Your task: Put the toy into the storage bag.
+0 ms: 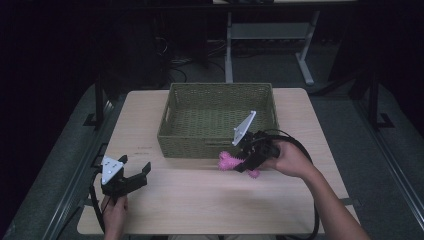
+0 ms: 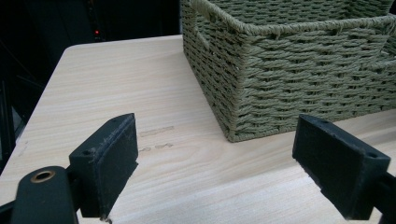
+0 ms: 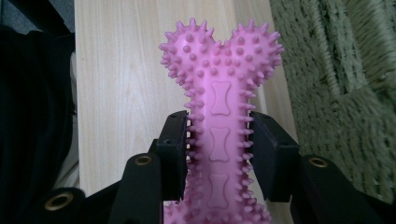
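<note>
A pink spiky bone-shaped toy (image 3: 218, 98) is clamped by its shaft between the jaws of my right gripper (image 3: 219, 149). In the high view the pink toy (image 1: 229, 161) is held just above the table, right in front of the woven basket's (image 1: 190, 145) front wall, with my right gripper (image 1: 246, 161) shut on it. My left gripper (image 1: 135, 172) rests near the table's front left, open and holding nothing. Its wide-apart jaws in the left gripper view frame bare wood, and the woven basket's corner (image 2: 261, 93) stands beyond them.
The olive woven basket is in the middle of the light wooden table (image 1: 200, 200), toward the back. A white desk frame (image 1: 270, 35) and cables stand on the dark floor behind. A sleeve and forearm (image 1: 335, 210) come in at bottom right.
</note>
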Motion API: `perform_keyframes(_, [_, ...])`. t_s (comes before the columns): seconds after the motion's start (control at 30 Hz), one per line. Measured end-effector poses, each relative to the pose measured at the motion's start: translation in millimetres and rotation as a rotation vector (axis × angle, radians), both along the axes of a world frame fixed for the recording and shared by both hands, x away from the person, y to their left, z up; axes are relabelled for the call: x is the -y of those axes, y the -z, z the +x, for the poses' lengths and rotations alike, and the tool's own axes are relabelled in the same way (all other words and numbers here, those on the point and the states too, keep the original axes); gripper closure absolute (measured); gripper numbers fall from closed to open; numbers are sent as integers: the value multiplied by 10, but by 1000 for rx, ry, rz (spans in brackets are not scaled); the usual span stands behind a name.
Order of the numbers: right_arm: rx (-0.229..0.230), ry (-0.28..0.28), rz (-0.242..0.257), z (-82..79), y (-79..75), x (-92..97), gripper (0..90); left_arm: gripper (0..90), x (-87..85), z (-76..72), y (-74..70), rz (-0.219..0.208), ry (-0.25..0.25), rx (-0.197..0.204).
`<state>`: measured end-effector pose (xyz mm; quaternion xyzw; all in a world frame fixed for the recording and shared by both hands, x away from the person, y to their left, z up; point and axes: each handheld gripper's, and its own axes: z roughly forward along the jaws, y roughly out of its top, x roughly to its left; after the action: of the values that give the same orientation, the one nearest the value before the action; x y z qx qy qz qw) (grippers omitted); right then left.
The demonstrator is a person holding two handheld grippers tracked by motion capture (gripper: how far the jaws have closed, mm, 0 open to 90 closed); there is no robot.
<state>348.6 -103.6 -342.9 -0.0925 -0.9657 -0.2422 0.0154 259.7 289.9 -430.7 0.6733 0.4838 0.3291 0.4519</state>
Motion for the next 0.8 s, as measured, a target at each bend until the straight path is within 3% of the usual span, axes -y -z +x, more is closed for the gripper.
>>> perform_keyframes(0.23, [-2, -4, 20, 45, -95, 19, 583, 136, 5, -5, -3, 4, -1, 4])
perform_keyframes(0.8, [7, -2, 8, 182, -267, -8, 583, 137, -10, 1, -6, 5, -3, 5])
